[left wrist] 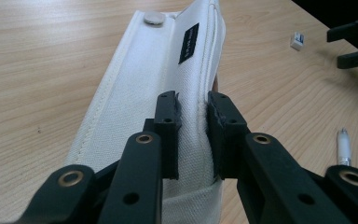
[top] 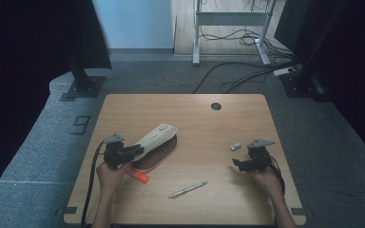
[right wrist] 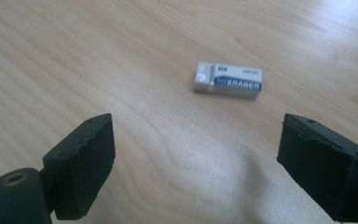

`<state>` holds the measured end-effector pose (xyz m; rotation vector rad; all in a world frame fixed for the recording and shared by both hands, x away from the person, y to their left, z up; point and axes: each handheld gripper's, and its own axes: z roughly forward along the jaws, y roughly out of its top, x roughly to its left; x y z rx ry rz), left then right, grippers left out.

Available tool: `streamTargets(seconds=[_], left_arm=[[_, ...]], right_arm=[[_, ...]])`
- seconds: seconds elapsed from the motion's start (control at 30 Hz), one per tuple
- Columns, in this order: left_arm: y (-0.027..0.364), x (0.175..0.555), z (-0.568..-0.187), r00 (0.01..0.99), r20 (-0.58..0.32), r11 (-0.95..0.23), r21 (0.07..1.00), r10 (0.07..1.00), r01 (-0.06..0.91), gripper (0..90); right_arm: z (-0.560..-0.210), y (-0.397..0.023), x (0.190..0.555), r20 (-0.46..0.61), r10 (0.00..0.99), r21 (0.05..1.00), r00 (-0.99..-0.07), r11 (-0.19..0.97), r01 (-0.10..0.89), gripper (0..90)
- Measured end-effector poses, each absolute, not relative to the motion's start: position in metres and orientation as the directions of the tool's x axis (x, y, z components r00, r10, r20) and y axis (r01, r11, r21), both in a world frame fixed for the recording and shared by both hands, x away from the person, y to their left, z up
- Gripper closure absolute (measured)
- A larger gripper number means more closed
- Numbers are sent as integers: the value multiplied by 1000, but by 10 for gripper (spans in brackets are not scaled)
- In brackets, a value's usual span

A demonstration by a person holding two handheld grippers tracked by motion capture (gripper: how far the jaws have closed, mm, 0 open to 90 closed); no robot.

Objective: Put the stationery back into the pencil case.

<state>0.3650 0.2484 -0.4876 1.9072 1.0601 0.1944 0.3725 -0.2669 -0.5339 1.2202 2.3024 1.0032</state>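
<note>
Left gripper (top: 134, 151), near-left of the table (top: 228, 118): jaws pinched on the near edge of a white fabric pencil case (top: 156, 137), flap folded between the pads. The case's long axis runs from near-left to far-right, and its far end points toward the table's middle.

The left gripper view adds detail: a metal snap button (left wrist: 154, 18) and a small black label (left wrist: 189, 36) at the case's (left wrist: 135, 93) far end, stitching along the seam, the gripper (left wrist: 193, 135) closed tight on the cloth.

The high view adds a dark oval pad (top: 164, 154) under the case, an orange marker (top: 139, 175) just near of the left hand (top: 109, 173), and a silver pen (top: 188, 189) lying near-centre, tip aimed far-right.

Right gripper (top: 235, 164), near-right: jaws spread wide, nothing between them. An eraser (top: 235, 146) lies just beyond. The right gripper view (right wrist: 196, 163) shows its blue-and-white sleeve (right wrist: 228, 80) printed "ERASER", long axis across the jaws' line, resting flat on bare wood.
</note>
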Motion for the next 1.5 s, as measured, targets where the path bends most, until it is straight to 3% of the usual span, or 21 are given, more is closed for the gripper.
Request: streamTargets(seconds=[0.47,0.73,0.93,1.07,1.17,1.5], left_arm=[[250,365,-487,619,-282,-199,781,733,592,753],[250,365,-487,623,-281,-204,780,730,592,753],[249,365,-487,623,-280,-205,781,730,591,753],[249,364,-487,624,-279,-205,781,730,589,753],[249,365,-487,625,-280,-205,782,728,589,753],[249,365,-487,630,-284,-204,783,723,587,752]], right_arm=[[-534,-256,402,4,841,722,-540,371,583,130],[-541,-253,416,1,853,706,-522,369,604,248],[-546,-253,421,7,855,696,-518,368,617,283],[-546,-253,422,17,857,703,-515,356,615,355],[-544,-254,422,23,860,699,-510,351,623,457],[-542,-256,420,62,879,700,-472,299,648,472]])
